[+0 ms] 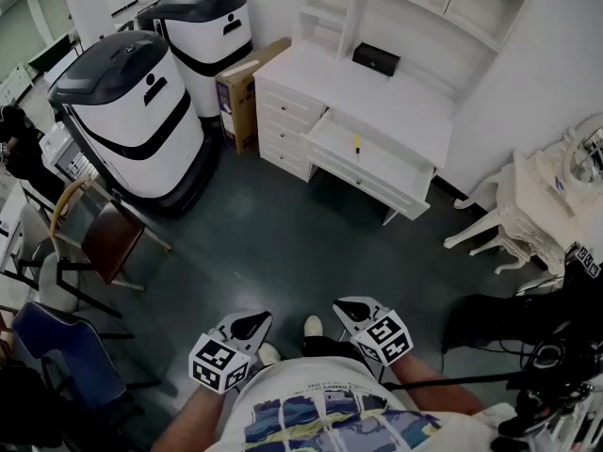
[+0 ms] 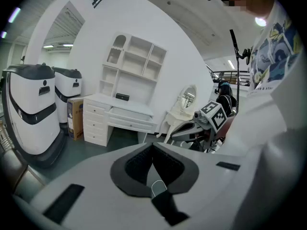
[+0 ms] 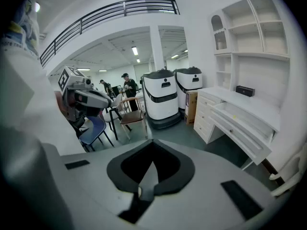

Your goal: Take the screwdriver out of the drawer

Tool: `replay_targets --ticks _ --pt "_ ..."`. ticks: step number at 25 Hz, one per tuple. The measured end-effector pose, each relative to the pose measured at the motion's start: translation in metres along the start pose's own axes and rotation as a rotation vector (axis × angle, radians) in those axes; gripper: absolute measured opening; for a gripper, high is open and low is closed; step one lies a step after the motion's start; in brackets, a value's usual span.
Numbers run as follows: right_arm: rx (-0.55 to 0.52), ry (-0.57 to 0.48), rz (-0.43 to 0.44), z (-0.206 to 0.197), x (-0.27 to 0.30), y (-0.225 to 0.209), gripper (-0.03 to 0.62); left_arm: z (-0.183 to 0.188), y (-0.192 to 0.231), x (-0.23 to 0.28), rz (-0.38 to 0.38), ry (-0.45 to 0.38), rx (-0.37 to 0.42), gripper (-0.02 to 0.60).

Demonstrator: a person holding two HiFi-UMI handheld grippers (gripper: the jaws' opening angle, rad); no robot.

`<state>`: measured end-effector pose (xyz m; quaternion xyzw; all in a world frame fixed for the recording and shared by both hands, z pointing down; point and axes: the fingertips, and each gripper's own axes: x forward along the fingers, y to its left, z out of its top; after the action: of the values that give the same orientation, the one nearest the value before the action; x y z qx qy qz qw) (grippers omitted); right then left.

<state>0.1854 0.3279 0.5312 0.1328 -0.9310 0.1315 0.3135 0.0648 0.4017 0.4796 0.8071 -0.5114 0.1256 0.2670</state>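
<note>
A white desk (image 1: 377,102) stands across the room with its wide drawer (image 1: 369,158) pulled open. Inside the drawer lies a small yellow-handled screwdriver (image 1: 357,143), a tiny yellow speck (image 3: 233,116) in the right gripper view. Both grippers are held low near the person's body, far from the desk. My left gripper (image 1: 250,326) is shut with nothing in it, its pads meeting at the tip (image 2: 152,147). My right gripper (image 1: 352,309) is also shut and empty (image 3: 152,147). Each gripper shows in the other's view: the right gripper (image 2: 192,128), the left gripper (image 3: 86,97).
Two large white-and-black machines (image 1: 132,111) (image 1: 203,36) stand left of the desk, a cardboard box (image 1: 247,88) between them and it. Chairs (image 1: 104,238) (image 1: 57,347) stand at left. At right are an ornate white table (image 1: 528,205) and a black bag with cables (image 1: 509,323). A black box (image 1: 376,59) sits on the desk.
</note>
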Motion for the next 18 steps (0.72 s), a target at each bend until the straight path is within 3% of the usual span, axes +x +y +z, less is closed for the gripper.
replay_targets --ticks 9,18 --pt "-0.01 -0.03 0.005 0.012 -0.011 -0.077 0.025 0.047 -0.024 0.072 -0.024 0.018 0.05 0.014" --pt "0.065 -0.014 0.03 -0.009 -0.01 -0.141 0.025 0.077 -0.028 0.133 -0.035 0.047 0.065 0.014"
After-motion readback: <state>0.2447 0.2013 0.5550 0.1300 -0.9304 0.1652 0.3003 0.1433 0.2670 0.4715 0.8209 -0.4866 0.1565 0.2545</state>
